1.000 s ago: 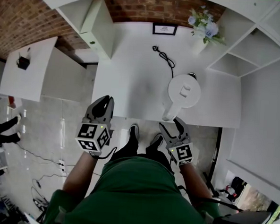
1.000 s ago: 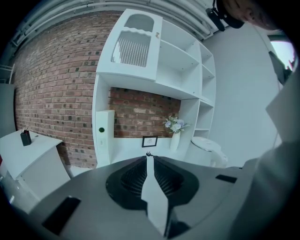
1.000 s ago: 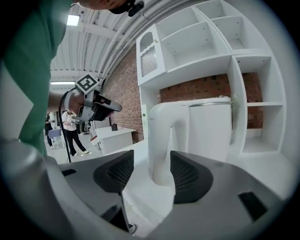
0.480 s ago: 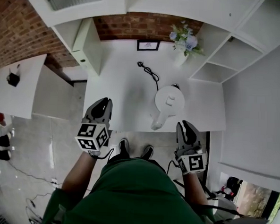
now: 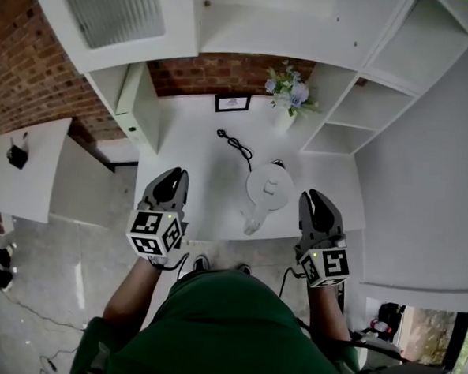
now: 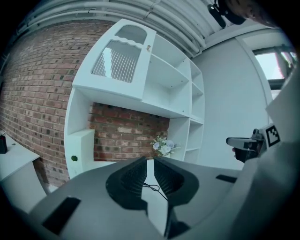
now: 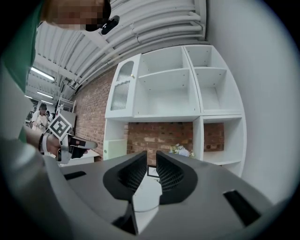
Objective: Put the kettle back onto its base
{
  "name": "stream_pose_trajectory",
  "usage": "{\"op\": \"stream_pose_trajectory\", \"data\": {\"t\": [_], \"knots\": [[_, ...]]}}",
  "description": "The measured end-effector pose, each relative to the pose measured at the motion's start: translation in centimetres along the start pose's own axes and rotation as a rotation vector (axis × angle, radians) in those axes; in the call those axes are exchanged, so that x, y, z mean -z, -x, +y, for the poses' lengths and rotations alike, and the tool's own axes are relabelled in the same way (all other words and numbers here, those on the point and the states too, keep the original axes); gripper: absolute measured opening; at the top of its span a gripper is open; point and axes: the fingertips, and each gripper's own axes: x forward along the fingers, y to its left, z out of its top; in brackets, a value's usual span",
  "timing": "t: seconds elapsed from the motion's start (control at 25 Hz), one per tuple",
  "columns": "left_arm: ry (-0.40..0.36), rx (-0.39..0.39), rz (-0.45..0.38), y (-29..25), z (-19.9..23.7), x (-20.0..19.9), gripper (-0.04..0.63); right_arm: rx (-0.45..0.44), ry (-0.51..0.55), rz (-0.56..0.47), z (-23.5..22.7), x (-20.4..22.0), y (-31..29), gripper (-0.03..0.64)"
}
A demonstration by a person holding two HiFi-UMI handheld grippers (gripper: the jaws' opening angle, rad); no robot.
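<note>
A white kettle (image 5: 267, 184) stands on the white counter (image 5: 194, 188), its handle (image 5: 252, 220) pointing at the front edge. I cannot make out a base under it. A black cord (image 5: 235, 145) curls behind it. My right gripper (image 5: 312, 196) hovers off the counter's front edge, to the right of the handle and apart from it. Its jaws have just been closing and are shut with nothing between them (image 7: 151, 153). My left gripper (image 5: 174, 175) hangs over the counter's front left, shut and empty (image 6: 150, 160).
A vase of flowers (image 5: 285, 105) and a small picture frame (image 5: 232, 103) stand at the back wall. Open shelves (image 5: 365, 103) rise on the right and a cabinet with a ribbed glass door (image 5: 110, 13) hangs at upper left. A white side table (image 5: 28, 185) is further left.
The right gripper stood open at the kettle's handle; it has shut empty and drawn away to the right and upward. The left gripper also rose. The kettle stayed put.
</note>
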Motion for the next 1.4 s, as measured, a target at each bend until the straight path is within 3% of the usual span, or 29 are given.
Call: {"op": "stream_pose_trajectory", "data": {"t": [0.2, 0.52, 1.4], "knots": [[-0.009, 0.004, 0.002, -0.6, -0.2, -0.1, 0.057, -0.009, 0.042, -0.018, -0.1, -1.8, -0.6, 0.066], [-0.028, 0.063, -0.078, -1.5, -2.4, -4.9, 0.057, 0.027, 0.097, -0.081, -1.1, -6.1, -2.2, 0.04], [-0.001, 0.041, -0.03, -0.7, -1.4, -2.7, 0.057, -0.001, 0.097, -0.086, 0.0, -6.4, -3.1, 0.04]]}}
